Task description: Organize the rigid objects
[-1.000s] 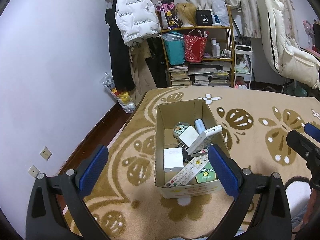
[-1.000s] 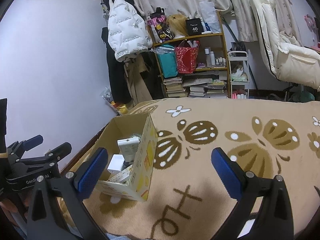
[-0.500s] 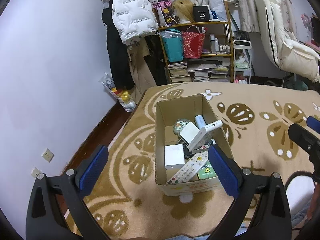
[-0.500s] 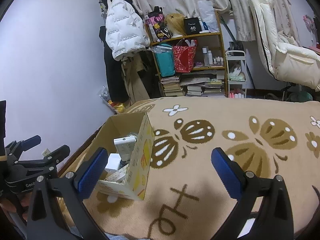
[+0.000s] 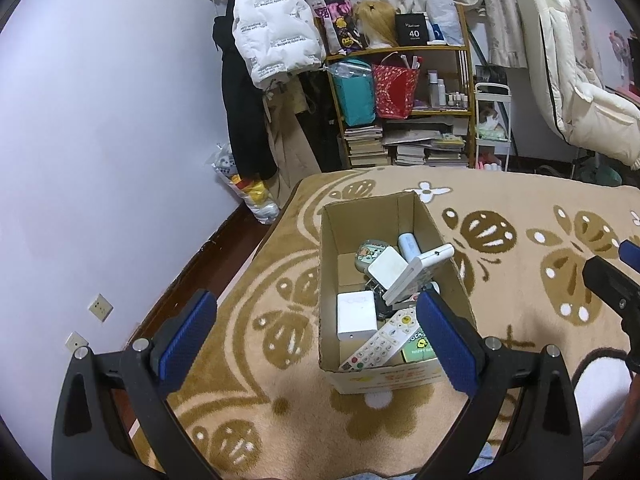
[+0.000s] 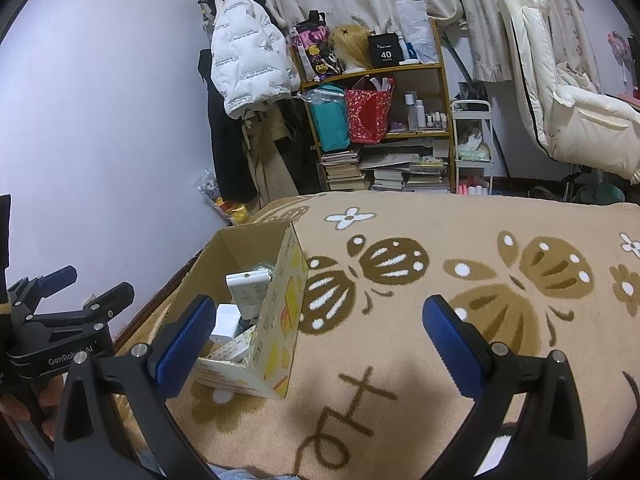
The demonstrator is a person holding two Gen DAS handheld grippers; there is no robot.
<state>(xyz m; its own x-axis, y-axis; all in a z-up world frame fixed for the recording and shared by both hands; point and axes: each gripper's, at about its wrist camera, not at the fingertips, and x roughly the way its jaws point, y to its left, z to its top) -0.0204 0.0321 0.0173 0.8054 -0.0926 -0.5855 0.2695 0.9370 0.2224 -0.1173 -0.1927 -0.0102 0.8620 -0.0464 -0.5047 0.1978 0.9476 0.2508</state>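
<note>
The cardboard box (image 5: 362,240) sits on the butterfly-patterned blanket (image 5: 520,208), ahead of and between the left jaws, and the rigid things lie heaped inside it, likely so they stay together on a soft surface. I count one remote control (image 5: 380,346), one flat white box (image 5: 356,315), one white square block (image 5: 390,267), one long white device (image 5: 420,274) leaning across the pile, one round tin (image 5: 370,254), one pale tube (image 5: 408,245) and one green carton (image 5: 418,347); more may be buried. Both the left gripper (image 5: 316,332) and the right gripper (image 6: 318,344) stand spread wide and carry nothing, the right one hovering over bare blanket beside the box. That fits either a finished gathering or a sorting-out to come.
</note>
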